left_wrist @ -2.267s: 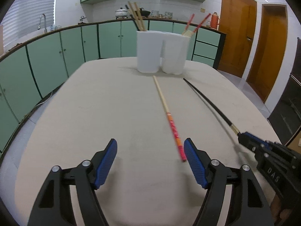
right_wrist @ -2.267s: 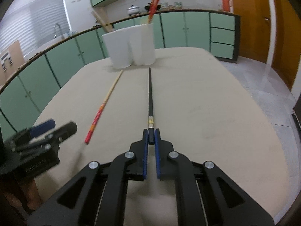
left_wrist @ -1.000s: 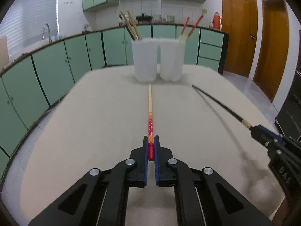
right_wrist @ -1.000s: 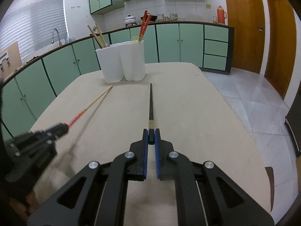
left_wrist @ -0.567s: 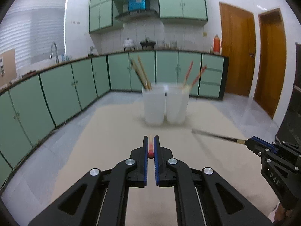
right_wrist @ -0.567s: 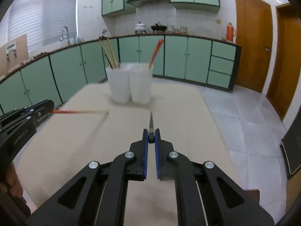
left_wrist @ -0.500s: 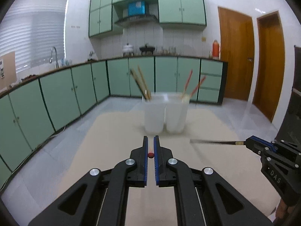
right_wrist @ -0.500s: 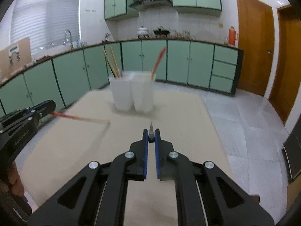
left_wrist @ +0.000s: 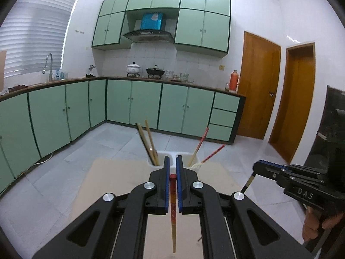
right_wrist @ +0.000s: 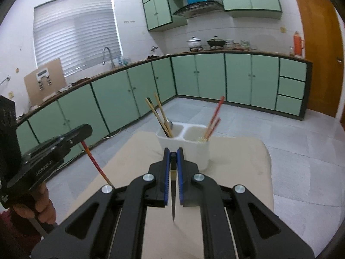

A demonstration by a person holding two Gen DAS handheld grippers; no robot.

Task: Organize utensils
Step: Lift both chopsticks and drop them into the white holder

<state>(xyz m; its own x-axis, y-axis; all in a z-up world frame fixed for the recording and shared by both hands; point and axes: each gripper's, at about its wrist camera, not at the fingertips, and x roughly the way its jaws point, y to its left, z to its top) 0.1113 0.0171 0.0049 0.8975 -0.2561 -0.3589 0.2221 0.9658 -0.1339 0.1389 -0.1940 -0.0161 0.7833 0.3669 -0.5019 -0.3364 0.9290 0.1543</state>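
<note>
Two markings read: "DAS" on right gripper (left_wrist: pixel 256 168), "GenRobot.AI" on left gripper (right_wrist: pixel 86 129).

I see bare table (right_wrist: pixel 248 172) on every side of the white two-cup holder (right_wrist: pixel 189 149), so either gripper could pass around it. What blocks a straight drop into it are the wooden chopsticks (right_wrist: pixel 159 116) leaning out of its left cup and the red chopsticks (right_wrist: pixel 214 118) slanting from its right cup. Above their tips nothing stands in the way.
</note>
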